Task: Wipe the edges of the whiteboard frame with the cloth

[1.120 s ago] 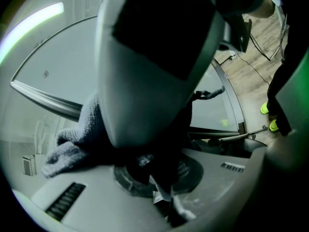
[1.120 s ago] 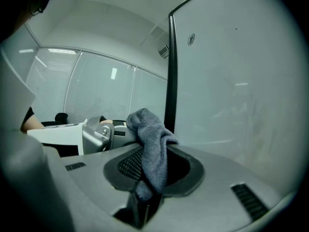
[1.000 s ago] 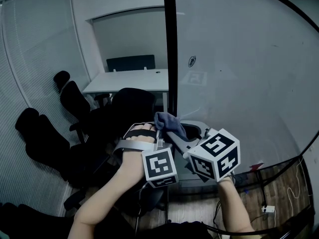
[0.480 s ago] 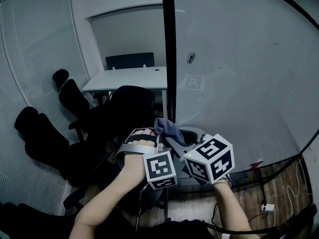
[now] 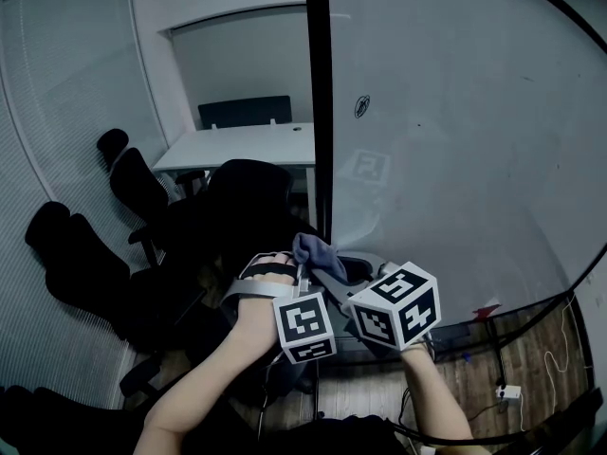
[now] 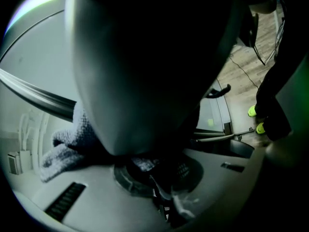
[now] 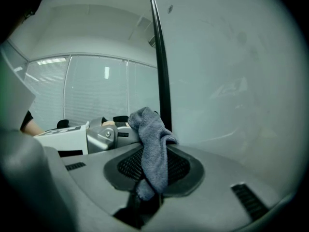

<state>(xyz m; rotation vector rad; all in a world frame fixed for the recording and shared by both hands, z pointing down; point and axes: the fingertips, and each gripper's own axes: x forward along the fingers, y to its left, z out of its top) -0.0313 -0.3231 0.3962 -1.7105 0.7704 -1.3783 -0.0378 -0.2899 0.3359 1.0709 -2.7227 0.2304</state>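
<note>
**Low start on the board's edge:** a person works two hand-held grippers against the whiteboard frame, the black upright splitting the picture.

The right gripper is clenched on a grey cloth. Its jaws pinch the lower end, so the rest stands up and flops over right beside the frame; contact can't be confirmed. The hold prob. means soft fabric, not hard plastic, meets the edge.

The left gripper, just left of the frame and hard beside its partner, looks clamped too, w/ a fold of the same cloth seeming to lie btwn its jaws. Its view is dark and half blocked by a big close shape, so that reading is a judgement. Two grips on one rag would keep it steady for a stroke along the upright. The left hand sits strapped in behind its marker cube.

Right of the frame, the whiteboard is blank bar a small mark near the upright. Left of the frame, in the bkgd, are black office chairs and a white desk.

The cloth sits at the frame's lower stretch; the long run of upright above it is, at a guess, the work ahead. The next move calls for pressing fabric onto the edge and running it along w/out the jaws scraping the board.
</note>
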